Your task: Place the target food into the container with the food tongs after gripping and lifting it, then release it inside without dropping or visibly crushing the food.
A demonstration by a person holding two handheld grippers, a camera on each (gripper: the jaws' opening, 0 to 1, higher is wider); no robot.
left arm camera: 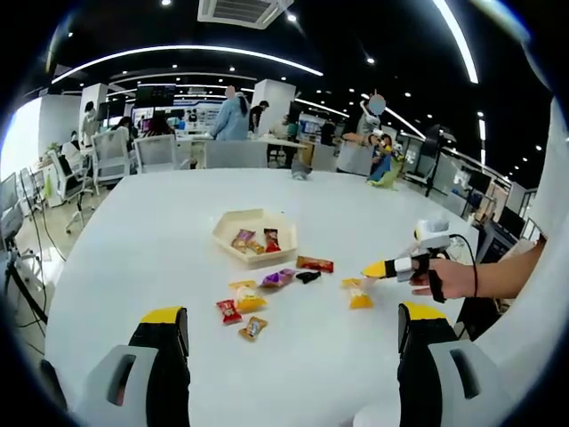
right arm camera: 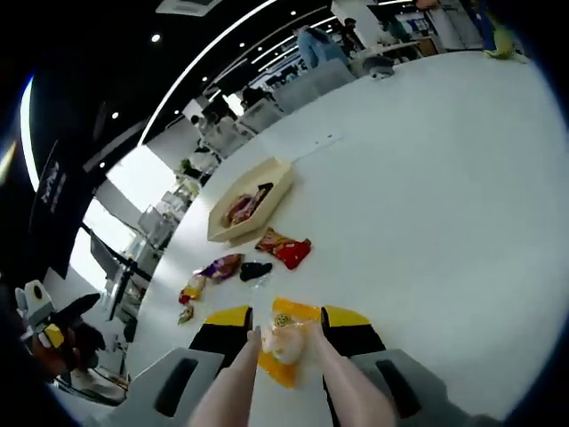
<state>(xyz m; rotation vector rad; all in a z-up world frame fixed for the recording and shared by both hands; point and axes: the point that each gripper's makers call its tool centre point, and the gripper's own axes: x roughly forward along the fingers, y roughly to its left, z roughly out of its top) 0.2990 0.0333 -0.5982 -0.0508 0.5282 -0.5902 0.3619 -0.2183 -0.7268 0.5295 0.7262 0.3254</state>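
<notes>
While the left gripper (left arm camera: 293, 342) hovers over the near edge of the white counter (left arm camera: 178, 231), its jaws stand wide apart with nothing between them. Left gripper view: cream hexagonal container (left arm camera: 256, 236) sits mid-counter with a few wrapped snacks inside. Just near of it lie loose packets: red-orange packet (left arm camera: 315, 264), purple packet (left arm camera: 279, 278), small black packet (left arm camera: 308, 277), yellow packet (left arm camera: 247, 297), small red packet (left arm camera: 228, 310), brown-gold packet (left arm camera: 252, 328). At the right, the right gripper (left arm camera: 378, 269), held in a hand (left arm camera: 453, 277), points its yellow tips at a yellow-orange snack packet (left arm camera: 359, 296), just above it. Office chairs (left arm camera: 156, 151) and people stand far behind the counter. Right gripper view: pale food tongs (right arm camera: 293, 374) run forward between the right gripper's (right arm camera: 289, 325) yellow-tipped jaws, which press on the tong arms; the tong tips close on the yellow-orange snack packet (right arm camera: 286, 342), which rests on the counter (right arm camera: 444, 196). Container (right arm camera: 271, 182) lies farther off to the left, well apart from the gripped packet, with the red-orange packet (right arm camera: 284, 249), black packet (right arm camera: 255, 269) and purple packet (right arm camera: 220, 266) between. Left gripper (right arm camera: 53, 334) shows at the far left edge.
</notes>
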